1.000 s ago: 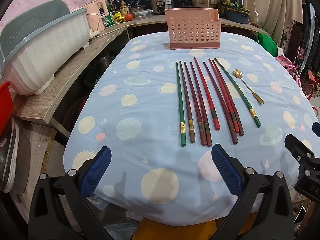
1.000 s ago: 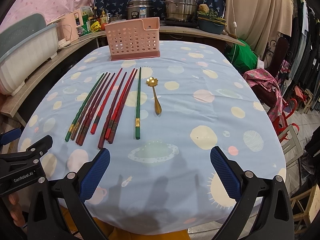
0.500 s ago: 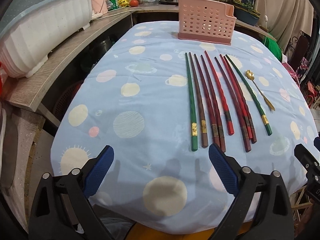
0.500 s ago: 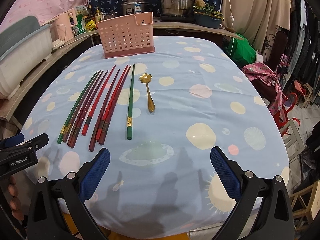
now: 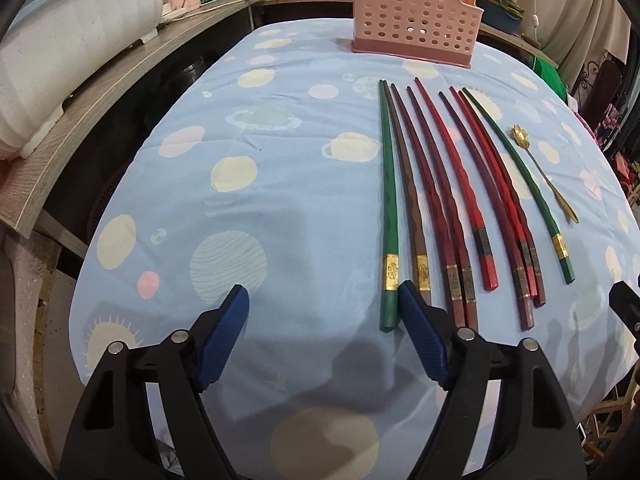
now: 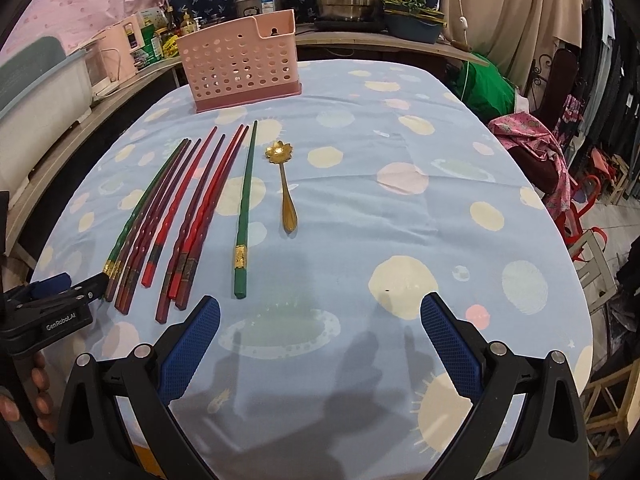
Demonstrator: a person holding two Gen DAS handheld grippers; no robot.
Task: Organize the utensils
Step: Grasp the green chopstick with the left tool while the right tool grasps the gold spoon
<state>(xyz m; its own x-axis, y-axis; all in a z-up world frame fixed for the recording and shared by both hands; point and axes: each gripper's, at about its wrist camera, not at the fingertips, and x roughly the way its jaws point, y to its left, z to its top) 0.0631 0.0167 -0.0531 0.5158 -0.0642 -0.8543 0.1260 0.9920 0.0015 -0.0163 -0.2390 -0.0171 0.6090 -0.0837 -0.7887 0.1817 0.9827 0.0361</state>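
Lying lengthwise, chopsticks [image 5: 448, 196] toward basket [image 5: 414, 10]

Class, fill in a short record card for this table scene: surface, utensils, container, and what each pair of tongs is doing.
surface: table under a blue planet-print cloth
utensils: eight chopsticks side by side; gold spoon beside them
container: pink perforated holder, upright at the far end
left tongs: closing, nothing between them, by the leftmost green chopstick
right tongs: open, holding nothing
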